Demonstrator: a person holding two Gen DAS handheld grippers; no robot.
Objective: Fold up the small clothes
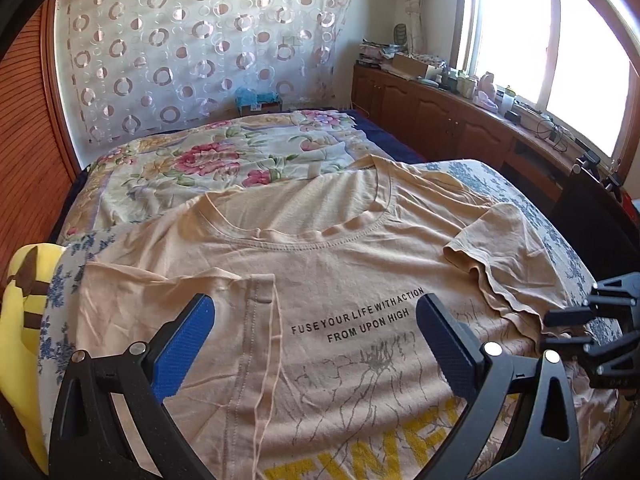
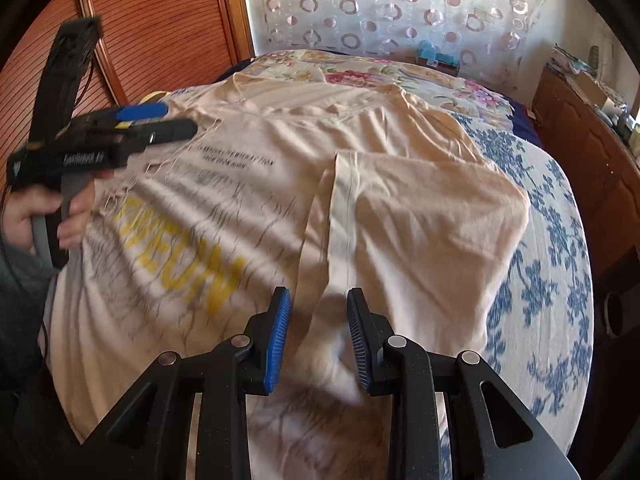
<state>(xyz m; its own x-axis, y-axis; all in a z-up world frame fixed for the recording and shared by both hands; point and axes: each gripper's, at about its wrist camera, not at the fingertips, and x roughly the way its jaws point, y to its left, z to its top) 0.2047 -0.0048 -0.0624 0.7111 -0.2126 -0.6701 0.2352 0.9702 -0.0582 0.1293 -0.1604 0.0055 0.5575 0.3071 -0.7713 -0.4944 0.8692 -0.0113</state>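
Note:
A beige T-shirt [image 1: 328,264] with black lettering and yellow print lies front up on the bed; it also shows in the right wrist view [image 2: 256,184]. Both side edges with their sleeves are folded inward over the front. My left gripper [image 1: 316,312] is open and empty, hovering over the left folded edge and the lettering. It shows at the left of the right wrist view [image 2: 176,118]. My right gripper [image 2: 318,300] is open, its jaws part-way apart above the folded-in right edge [image 2: 340,216], holding nothing. It shows at the right edge of the left wrist view [image 1: 560,332].
The shirt lies on a blue-flowered white cloth [image 2: 556,240] over a bed with a floral quilt [image 1: 224,156]. A yellow plush toy [image 1: 20,304] sits at the left. A wooden cabinet [image 1: 440,120] with clutter runs under the window at right. A wooden sliding door [image 2: 168,20] stands left.

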